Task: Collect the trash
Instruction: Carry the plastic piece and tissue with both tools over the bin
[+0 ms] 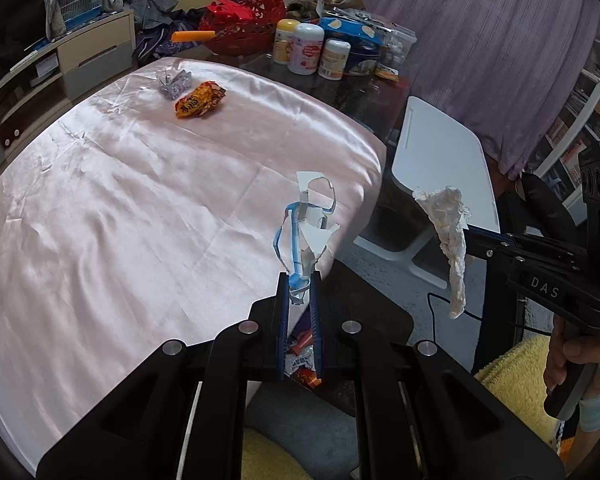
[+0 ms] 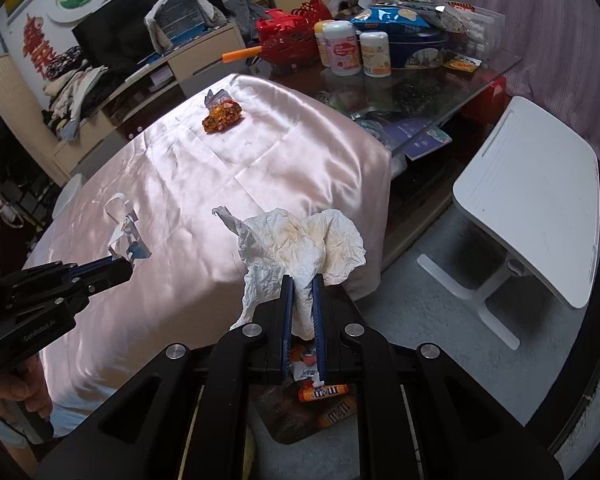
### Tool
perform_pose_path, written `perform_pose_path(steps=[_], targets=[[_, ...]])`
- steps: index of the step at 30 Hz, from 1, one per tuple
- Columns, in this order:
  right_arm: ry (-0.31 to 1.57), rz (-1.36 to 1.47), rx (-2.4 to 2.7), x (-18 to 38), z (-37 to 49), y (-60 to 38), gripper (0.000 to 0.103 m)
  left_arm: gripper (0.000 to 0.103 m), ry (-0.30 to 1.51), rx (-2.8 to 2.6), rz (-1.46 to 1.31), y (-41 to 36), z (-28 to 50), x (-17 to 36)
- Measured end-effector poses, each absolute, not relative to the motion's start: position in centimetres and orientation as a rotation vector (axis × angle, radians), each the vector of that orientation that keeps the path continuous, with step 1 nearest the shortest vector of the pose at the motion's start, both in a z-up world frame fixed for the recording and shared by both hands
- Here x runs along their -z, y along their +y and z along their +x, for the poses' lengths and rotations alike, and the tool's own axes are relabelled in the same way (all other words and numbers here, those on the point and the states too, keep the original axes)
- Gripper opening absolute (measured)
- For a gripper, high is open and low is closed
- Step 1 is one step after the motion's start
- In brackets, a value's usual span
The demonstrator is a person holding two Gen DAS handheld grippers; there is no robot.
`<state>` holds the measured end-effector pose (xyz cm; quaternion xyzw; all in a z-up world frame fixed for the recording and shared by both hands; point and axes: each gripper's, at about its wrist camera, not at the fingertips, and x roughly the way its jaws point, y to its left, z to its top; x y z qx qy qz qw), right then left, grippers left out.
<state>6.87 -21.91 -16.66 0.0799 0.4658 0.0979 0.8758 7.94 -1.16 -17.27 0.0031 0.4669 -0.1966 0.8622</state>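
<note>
My left gripper [image 1: 299, 280] is shut on a torn white and blue paper scrap [image 1: 310, 220] and holds it above the near right corner of the pink-covered table [image 1: 120, 200]; it also shows in the right wrist view [image 2: 126, 254]. My right gripper [image 2: 302, 282] is shut on a crumpled stained paper tissue [image 2: 300, 240], held past the table's right edge; the tissue hangs in the left wrist view [image 1: 448, 232]. An orange snack wrapper [image 1: 199, 99] and a silver foil wrapper [image 1: 174, 80] lie at the table's far end. A dark bin with wrappers [image 2: 320, 400] sits below both grippers.
A white folding stool [image 2: 540, 200] stands on the floor to the right. A glass table [image 2: 420, 88] behind holds jars, a tin, snack bags and a red basket [image 2: 288, 40]. A TV cabinet with a bird cage [image 2: 180, 16] lines the far left.
</note>
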Motion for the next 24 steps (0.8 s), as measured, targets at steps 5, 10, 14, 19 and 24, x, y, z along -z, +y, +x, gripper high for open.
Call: perform_pose_path(steps=[5,10,14,19,24], targets=[[0.994,0.191,-0.191,18.5,4.4,-22.6,0.011,0.009,1.033,0.452,0.015,-2.7,5.4,19.9],[1.02,0.197,-0.183,20.3,2.9,-22.8,0.011,0.009,1.069,0.485,-0.006,-3.8,3.7,21.6],[1.062,0.202,-0.175,22.2,2.2,-22.9,0.011,0.009,1.1,0.484,-0.011,-4.5,3.1,23.3],[1.113,0.212,-0.155,24.4,2.6,-23.4,0.011,0.009,1.157,0.499,0.018,-5.5,3.3,26.0],[1.161,0.209,-0.168,26.0,3.6,-22.8,0.014,0.009,1.195,0.5,0.018,-6.1,4.1,27.8]])
